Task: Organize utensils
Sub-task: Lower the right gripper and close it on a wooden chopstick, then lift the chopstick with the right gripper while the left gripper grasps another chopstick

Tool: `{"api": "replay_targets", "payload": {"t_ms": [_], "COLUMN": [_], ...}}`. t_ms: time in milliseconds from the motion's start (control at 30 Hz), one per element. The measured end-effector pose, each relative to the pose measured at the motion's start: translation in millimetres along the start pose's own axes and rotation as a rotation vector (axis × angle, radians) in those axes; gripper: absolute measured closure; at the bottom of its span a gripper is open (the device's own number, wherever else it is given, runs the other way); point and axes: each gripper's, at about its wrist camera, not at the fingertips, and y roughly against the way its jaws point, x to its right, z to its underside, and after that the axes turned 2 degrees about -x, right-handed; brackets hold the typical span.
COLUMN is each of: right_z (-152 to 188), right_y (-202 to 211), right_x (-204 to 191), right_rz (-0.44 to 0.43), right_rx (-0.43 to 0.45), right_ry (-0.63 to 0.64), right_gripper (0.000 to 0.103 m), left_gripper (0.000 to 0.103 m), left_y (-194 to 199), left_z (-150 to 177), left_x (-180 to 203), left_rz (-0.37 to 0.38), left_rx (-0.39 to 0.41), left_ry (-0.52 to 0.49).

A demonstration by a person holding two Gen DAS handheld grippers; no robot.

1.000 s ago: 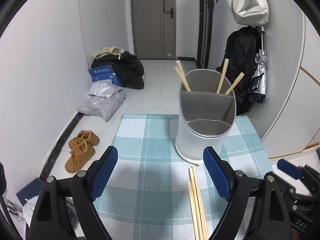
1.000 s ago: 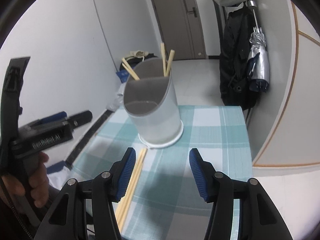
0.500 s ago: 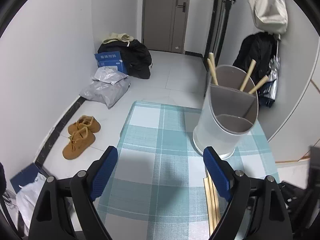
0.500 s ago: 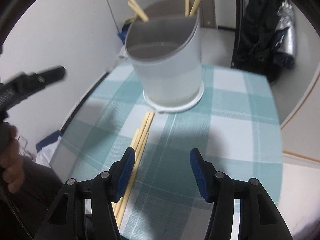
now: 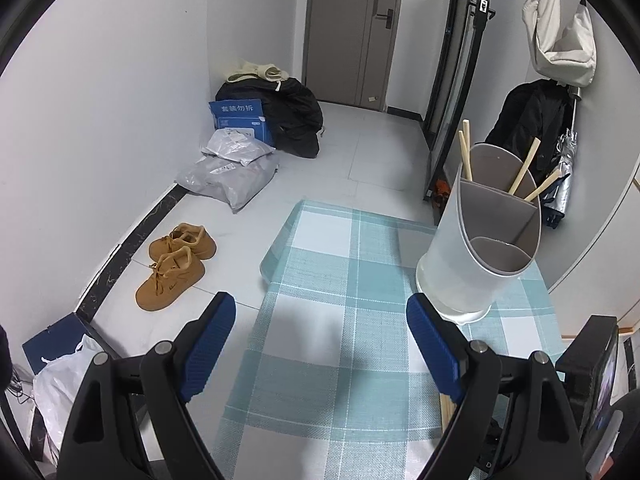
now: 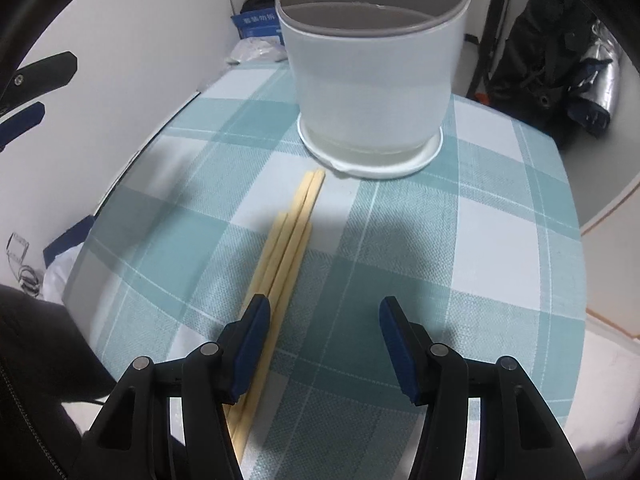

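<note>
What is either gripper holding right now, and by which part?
Nothing. Left gripper and right gripper are both open and empty; the chopsticks lie loose on the tablecloth.

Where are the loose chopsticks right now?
In the right wrist view, the chopsticks lie bundled on the checked cloth, just before the holder, running under the right gripper's left finger.

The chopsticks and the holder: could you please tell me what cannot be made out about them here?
- Loose chopsticks, right wrist view: near ends hidden behind the right gripper fingers.
- Same chopsticks, left wrist view: almost wholly hidden by the left gripper.
- Holder, right wrist view: top cut off by the frame edge.
</note>
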Motion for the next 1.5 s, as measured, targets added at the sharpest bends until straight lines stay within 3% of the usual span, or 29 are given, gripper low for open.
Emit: {"api": "replay_targets", "payload": {"t_ms": [100,500,667,733,800,933,1167,1500], "right_z": [1,-10,-11,-12,-15,-27,-27,-42], "right_y": [-1,-7,-11,-11,-13,-19,-16,-19], "right_x": [0,0,-1,-3,-4,0,10,5], "right_rz": [0.053,0.083,0.088,0.063,0.060,0.031,-0.040,-0.031], "right_rx": [-0.029,-0.061,-0.090,-0.097,-0.100,-0.106,-0.156,-0.149], "right_ry": [-0.020,-0.006,0.027,0.039,0.053,0.064,0.130,0.188], "right_gripper": [0.047,0.050,0.063,0.076,0.077,0.093,0.098,0.094], "left_gripper": [0.019,0.019,0.019,0.019,0.019,0.019,0.019,0.019], "left_y": [0,-4,0,-1,-2,-3,-4,-12], "left_z": [1,-1,-1,-1,-2,-2,-4,0], "left_x": [-4,-17,-17,-17,-18,-18,-23,-23], "left_rz": [0.007,0.040,0.014,0.022,0.025,0.021,0.026,0.012], "left_rx": [-0.006,-0.050,-0.026,-0.031,-0.035,-0.039,-0.059,-0.091], "left_ry": [0.014,0.092,0.083,0.088,0.092,0.091,0.110,0.108]}}
